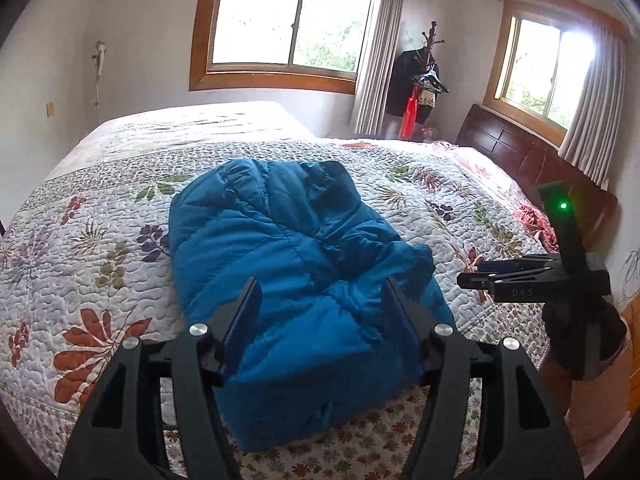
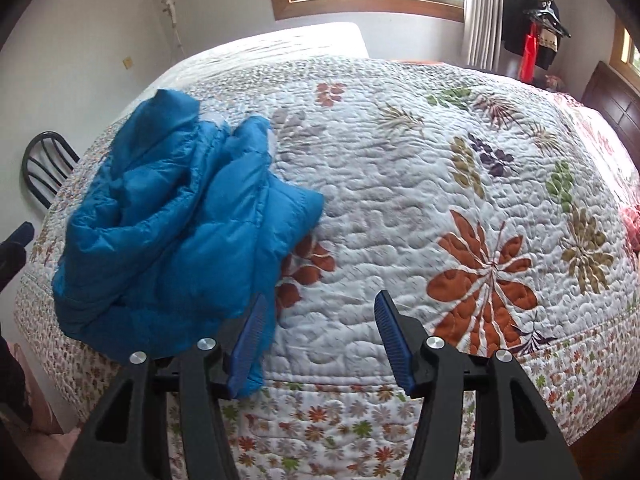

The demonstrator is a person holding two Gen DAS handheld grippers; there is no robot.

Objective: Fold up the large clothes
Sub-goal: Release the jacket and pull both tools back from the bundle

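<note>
A blue puffer jacket [image 1: 296, 280] lies folded in a thick bundle on the flowered quilt of the bed [image 1: 100, 216], near the front edge. My left gripper [image 1: 324, 300] is open above the near part of the jacket, its fingers either side of the fabric and holding nothing. In the right wrist view the jacket [image 2: 176, 224] lies at the left. My right gripper [image 2: 320, 316] is open over bare quilt just right of the jacket. It also shows in the left wrist view [image 1: 480, 276], seen from the side to the right of the jacket.
The bed [image 2: 440, 184] fills most of both views. A dark wooden headboard [image 1: 520, 160] is at the right. A coat stand [image 1: 424, 80] with dark clothes is in the far corner. A black chair [image 2: 44, 168] stands left of the bed.
</note>
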